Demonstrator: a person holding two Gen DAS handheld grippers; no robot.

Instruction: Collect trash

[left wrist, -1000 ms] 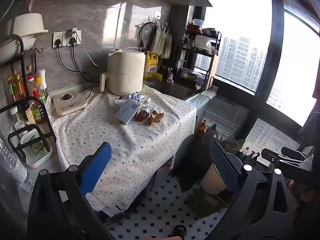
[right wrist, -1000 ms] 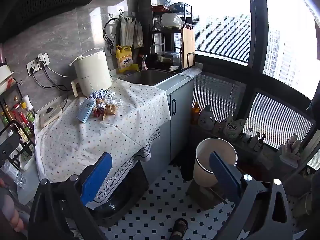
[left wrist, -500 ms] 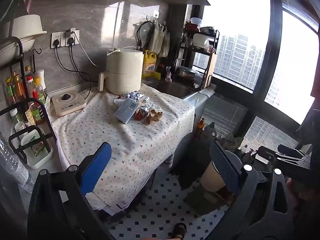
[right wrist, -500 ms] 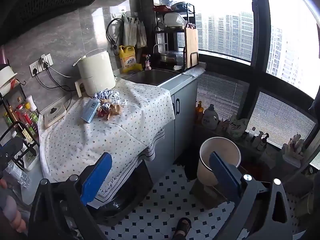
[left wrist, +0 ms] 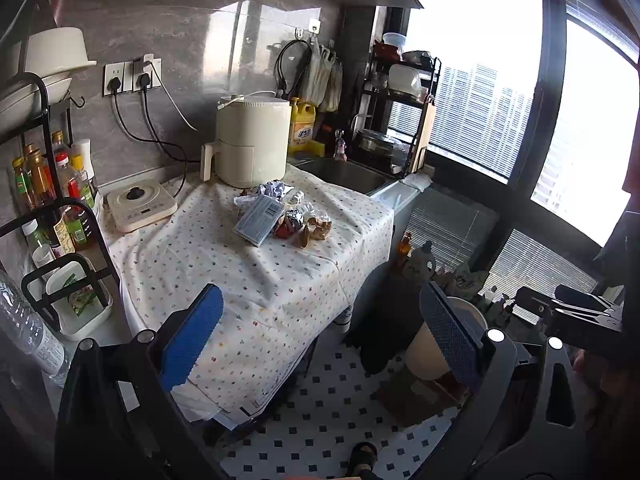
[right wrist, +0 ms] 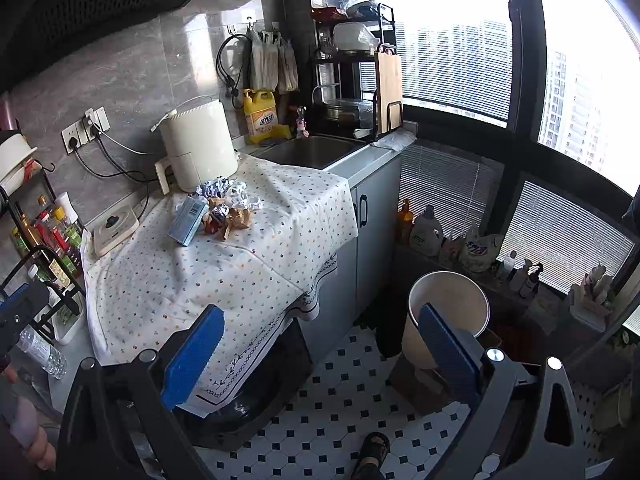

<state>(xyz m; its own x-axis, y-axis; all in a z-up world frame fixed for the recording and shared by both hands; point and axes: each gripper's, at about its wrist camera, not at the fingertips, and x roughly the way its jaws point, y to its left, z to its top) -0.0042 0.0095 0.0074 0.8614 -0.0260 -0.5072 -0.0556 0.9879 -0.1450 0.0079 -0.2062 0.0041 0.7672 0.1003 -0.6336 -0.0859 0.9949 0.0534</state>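
Note:
A heap of trash (left wrist: pixel 286 216) lies on the dotted tablecloth (left wrist: pixel 224 264) in front of the cream air fryer (left wrist: pixel 253 146): a blue-grey packet (left wrist: pixel 259 220), crumpled paper, foil and brown wrappers. In the right wrist view the same trash heap (right wrist: pixel 224 210) and packet (right wrist: pixel 189 221) show. A beige bin (right wrist: pixel 444 312) stands on the tiled floor at the right; the left wrist view shows the bin (left wrist: pixel 430 350) partly behind a finger. My left gripper (left wrist: pixel 320 332) and right gripper (right wrist: pixel 320 344) both stand open and hold nothing, well short of the heap.
A sink (right wrist: pixel 312 152) and dish rack (right wrist: pixel 352 80) lie beyond the cloth. A bottle rack (left wrist: pixel 48 208) and small induction plate (left wrist: pixel 140 204) stand at the left. Detergent bottles (right wrist: pixel 428 232) line the window ledge. A sandalled foot (right wrist: pixel 372 452) shows on the floor.
Both views have closed in slightly on the counter and the trash heap. Both grippers remain open and hold nothing.

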